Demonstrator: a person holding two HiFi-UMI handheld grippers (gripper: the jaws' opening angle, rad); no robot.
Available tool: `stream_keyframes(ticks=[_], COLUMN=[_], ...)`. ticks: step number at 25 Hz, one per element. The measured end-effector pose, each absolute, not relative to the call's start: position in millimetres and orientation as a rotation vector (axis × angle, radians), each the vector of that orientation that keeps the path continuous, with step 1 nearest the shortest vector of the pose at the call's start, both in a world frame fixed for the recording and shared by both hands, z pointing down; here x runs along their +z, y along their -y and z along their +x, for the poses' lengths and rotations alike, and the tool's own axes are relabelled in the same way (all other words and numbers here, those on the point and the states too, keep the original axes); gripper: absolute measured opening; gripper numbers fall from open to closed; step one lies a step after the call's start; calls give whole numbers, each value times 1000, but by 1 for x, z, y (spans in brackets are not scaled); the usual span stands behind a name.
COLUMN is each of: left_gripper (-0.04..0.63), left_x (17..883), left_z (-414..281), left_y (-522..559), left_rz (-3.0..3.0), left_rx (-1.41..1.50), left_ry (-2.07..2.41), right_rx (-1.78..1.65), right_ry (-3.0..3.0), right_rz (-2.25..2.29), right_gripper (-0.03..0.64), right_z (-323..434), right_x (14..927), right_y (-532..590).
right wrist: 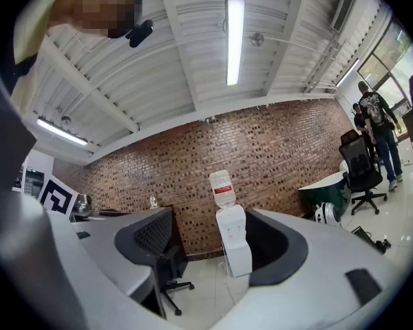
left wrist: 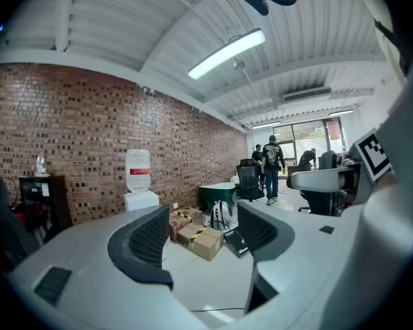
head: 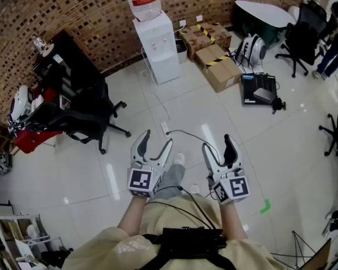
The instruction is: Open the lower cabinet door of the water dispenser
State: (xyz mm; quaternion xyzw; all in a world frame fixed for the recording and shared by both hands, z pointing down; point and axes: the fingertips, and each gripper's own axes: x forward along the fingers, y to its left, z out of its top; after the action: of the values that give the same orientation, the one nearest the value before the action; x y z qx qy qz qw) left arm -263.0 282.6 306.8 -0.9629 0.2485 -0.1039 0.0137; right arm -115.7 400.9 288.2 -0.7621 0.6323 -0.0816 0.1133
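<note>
Head view, looking steeply down on a white tiled floor. At 9 o'clock a black office chair (head: 81, 120) stands near the brick wall. The left tool (head: 158, 139), at 6 o'clock, has its jaws well apart and holds nothing. At 12 o'clock, well apart from both tools, the white water dispenser (head: 156, 44) stands against the wall, and its lower cabinet door (head: 165, 67) looks shut. The right tool (head: 217, 142) is also wide open and empty. Cardboard boxes (head: 218, 66) lie at 1 o'clock. This looks like the approach. It would go best by walking closer, stepping over the black cable (head: 186, 133) and centring the door between the right tool's jaws. Which side the door opens from cannot be told.
</note>
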Motion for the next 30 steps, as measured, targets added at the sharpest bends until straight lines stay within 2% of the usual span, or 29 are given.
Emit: stream_keyframes(ticks=[6,11,16,22,30], left_gripper=[301,301,301,299,299], left_x=[315,289,291,311,330], left_z=[-218,-188,-173,-168,-105], left_y=[-217,-139,-71,-13,51], left_rz=[-3002,-3053,-3054,-3108,-3128], left_rx=[-291,-139,-120,-95,-140], left_ry=[-694,-803,-783,-804,-967], right_rx=[-262,-164,-94,-208,-369], right_ry=[-1829,-1878,-1995,-2059,-2091], right_rz=[-2284,-2276,-2245,-2244,-2208], right_gripper=[341,341,341,341,341], right_z=[-82,-47,-45,-38,47], right_x=[308,275,256,284,325], right_y=[-337,-244,-155,-98,-17])
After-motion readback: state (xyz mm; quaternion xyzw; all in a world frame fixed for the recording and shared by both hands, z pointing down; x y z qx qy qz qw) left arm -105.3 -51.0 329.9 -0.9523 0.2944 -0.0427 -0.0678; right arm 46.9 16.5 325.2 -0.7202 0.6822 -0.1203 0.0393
